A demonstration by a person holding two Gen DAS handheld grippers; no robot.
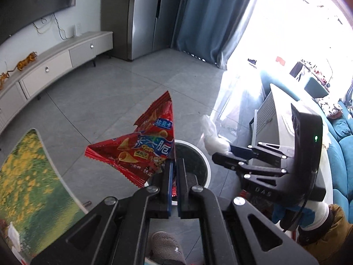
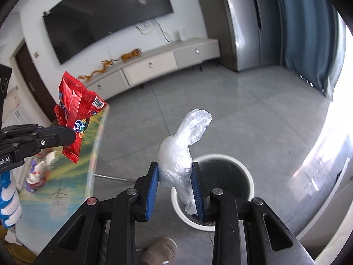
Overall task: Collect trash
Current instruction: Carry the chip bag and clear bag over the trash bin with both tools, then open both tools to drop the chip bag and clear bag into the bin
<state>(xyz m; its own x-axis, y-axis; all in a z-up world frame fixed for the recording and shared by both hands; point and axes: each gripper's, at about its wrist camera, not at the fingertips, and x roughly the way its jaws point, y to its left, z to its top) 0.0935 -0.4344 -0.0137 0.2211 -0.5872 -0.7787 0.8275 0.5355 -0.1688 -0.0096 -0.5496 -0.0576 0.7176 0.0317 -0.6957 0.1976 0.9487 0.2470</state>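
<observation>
My left gripper (image 1: 174,165) is shut on a red snack bag (image 1: 141,150), which sticks up and to the left of the fingers. The same red snack bag (image 2: 77,114) shows at the left of the right wrist view, pinched by the left gripper (image 2: 74,133). My right gripper (image 2: 175,172) is shut on a crumpled clear plastic bag (image 2: 183,148); the right gripper (image 1: 217,152) also shows from the side in the left wrist view with the plastic bag (image 1: 211,137) at its tip. A round white trash bin (image 2: 242,170) with a dark inside stands on the floor just beyond both grippers, its rim (image 1: 204,154) partly hidden by my left fingers.
A table (image 1: 28,176) with a green and yellow printed top lies at the left, with more wrappers (image 2: 37,174) on it. A slippered foot (image 2: 158,251) stands on the grey tiled floor. A low TV cabinet (image 1: 66,59), a refrigerator (image 1: 143,17), blue curtains and a teal sofa (image 1: 342,150) surround the spot.
</observation>
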